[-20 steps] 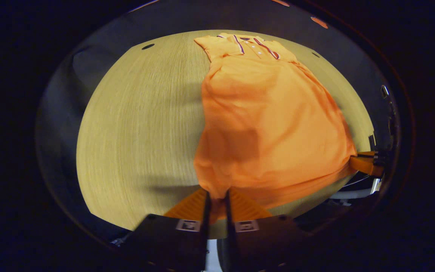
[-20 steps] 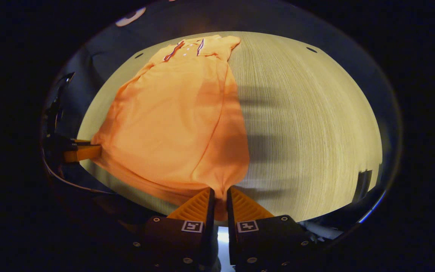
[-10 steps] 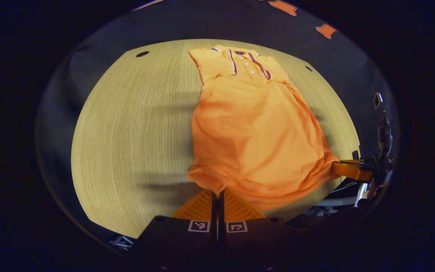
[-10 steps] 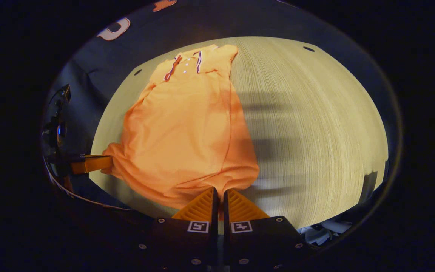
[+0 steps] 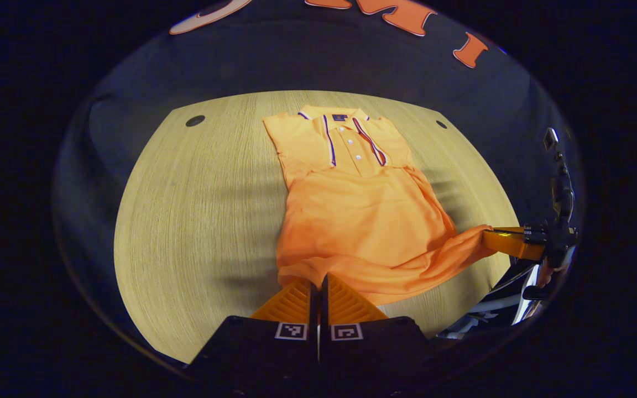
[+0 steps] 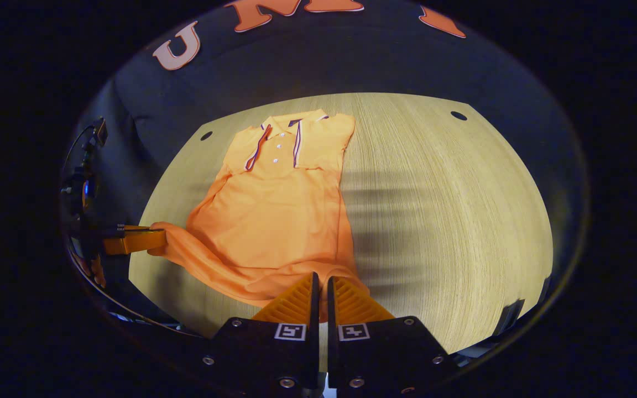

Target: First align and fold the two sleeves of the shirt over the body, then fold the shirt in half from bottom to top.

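Note:
An orange polo shirt (image 5: 360,213) with a striped collar lies on the wooden table (image 5: 197,221), collar at the far end, sleeves folded in. My left gripper (image 5: 318,278) is shut on the shirt's near left hem corner. The right gripper (image 5: 509,242) shows at the right edge, pinching the other corner. In the right gripper view the shirt (image 6: 277,213) stretches away from my right gripper (image 6: 321,279), which is shut on its hem corner, while the left gripper (image 6: 139,241) holds the far corner at the left. The hem sags between the two grippers, lifted off the table.
The light wooden table (image 6: 451,210) has small dark holes (image 5: 195,120) near its far corners. The black booth wall (image 5: 318,61) rises behind the table. Bare tabletop lies on both sides of the shirt.
Both grippers have carried the hem forward toward the collar and lifted it. The shirt looks shorter and more bunched, and the far wall has come into view.

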The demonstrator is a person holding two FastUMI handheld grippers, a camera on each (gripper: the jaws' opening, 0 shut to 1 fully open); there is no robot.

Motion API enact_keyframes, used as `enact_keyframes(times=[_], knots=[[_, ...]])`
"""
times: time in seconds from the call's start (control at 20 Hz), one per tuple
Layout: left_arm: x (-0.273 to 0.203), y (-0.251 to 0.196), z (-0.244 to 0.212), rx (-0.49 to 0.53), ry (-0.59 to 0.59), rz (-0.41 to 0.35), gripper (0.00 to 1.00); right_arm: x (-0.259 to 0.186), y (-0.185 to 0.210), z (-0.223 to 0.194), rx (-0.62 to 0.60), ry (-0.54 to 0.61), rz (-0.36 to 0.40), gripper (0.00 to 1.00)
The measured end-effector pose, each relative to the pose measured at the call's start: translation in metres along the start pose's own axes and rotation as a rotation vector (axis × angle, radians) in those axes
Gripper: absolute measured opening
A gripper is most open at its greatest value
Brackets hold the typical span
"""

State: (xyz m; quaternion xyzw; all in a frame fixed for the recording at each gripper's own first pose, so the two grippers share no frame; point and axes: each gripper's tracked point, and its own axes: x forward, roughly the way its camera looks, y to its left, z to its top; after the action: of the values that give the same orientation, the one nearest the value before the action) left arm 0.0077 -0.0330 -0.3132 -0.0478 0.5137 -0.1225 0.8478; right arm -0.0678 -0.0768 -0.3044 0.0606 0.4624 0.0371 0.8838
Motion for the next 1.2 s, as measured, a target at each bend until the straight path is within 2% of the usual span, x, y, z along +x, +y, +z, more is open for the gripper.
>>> enact_keyframes(times=[0.35,0.7,0.9,0.95,1.0,1.05,1.2], knots=[[0.014,0.014,0.076,0.015,-0.072,0.007,0.01,0.012,-0.006,0.086,-0.043,-0.097,-0.028,0.07],[0.036,0.033,0.144,0.037,-0.119,0.036,0.01,0.034,-0.015,0.141,-0.075,-0.126,-0.077,0.07],[0.054,0.039,0.176,0.034,-0.12,0.025,0.01,0.049,-0.019,0.173,-0.104,-0.132,-0.105,0.07],[0.057,0.041,0.184,0.043,-0.119,0.027,0.02,0.054,-0.023,0.182,-0.115,-0.135,-0.117,0.07],[0.062,0.044,0.192,0.057,-0.122,0.033,0.01,0.059,-0.026,0.191,-0.119,-0.139,-0.13,0.12],[0.065,0.048,0.199,0.071,-0.12,0.041,0.01,0.063,-0.027,0.201,-0.12,-0.142,-0.137,0.07],[0.078,0.062,0.22,0.114,-0.112,0.066,0.01,0.073,-0.045,0.231,-0.118,-0.157,-0.179,0.07]])
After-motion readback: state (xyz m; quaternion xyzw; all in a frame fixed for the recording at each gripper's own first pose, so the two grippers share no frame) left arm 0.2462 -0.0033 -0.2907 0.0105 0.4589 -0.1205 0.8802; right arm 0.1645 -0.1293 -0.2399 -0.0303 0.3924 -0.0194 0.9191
